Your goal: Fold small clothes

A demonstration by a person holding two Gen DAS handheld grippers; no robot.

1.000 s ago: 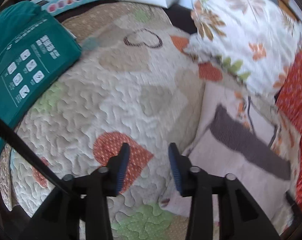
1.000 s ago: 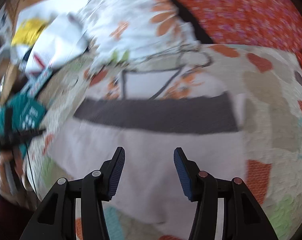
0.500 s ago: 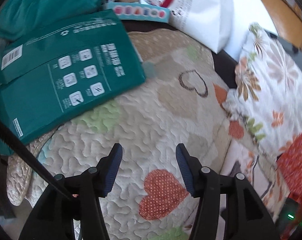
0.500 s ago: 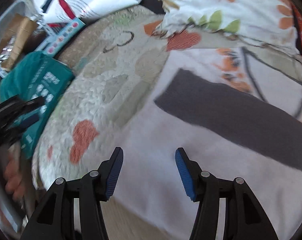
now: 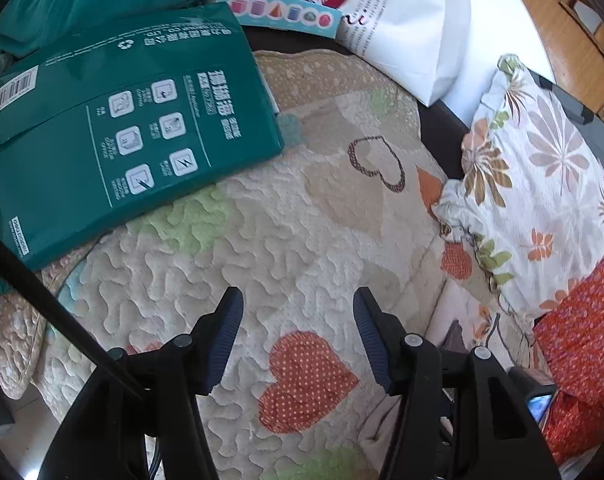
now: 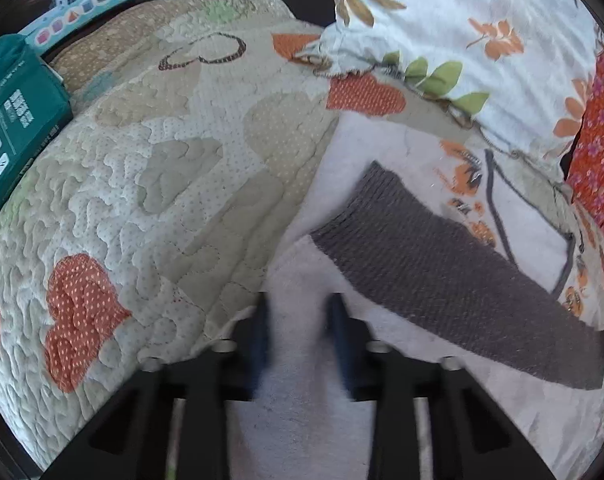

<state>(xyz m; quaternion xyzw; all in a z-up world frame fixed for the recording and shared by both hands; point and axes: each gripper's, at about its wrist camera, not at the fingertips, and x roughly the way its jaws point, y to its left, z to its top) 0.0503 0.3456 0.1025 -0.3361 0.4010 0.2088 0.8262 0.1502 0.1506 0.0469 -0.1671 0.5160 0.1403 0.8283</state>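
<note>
Right tool [image 6: 300,334] apparently narrowed over garment [image 6: 302,400].

Left wrist view looks forward and down along its own fingers from well above the quilt [image 5: 262,240], facing the green box [image 5: 114,148], white bag [image 5: 397,28] and floral pillow [image 5: 541,184] at the far side. Right wrist view sits lower and nearer the quilt [image 6: 162,200], over the pale garment [image 6: 302,400], facing the same far side. Shared: quilt hearts, green box [image 6: 10,128], floral pillow [image 6: 481,40], and a strip of the garment [image 5: 453,320].
</note>
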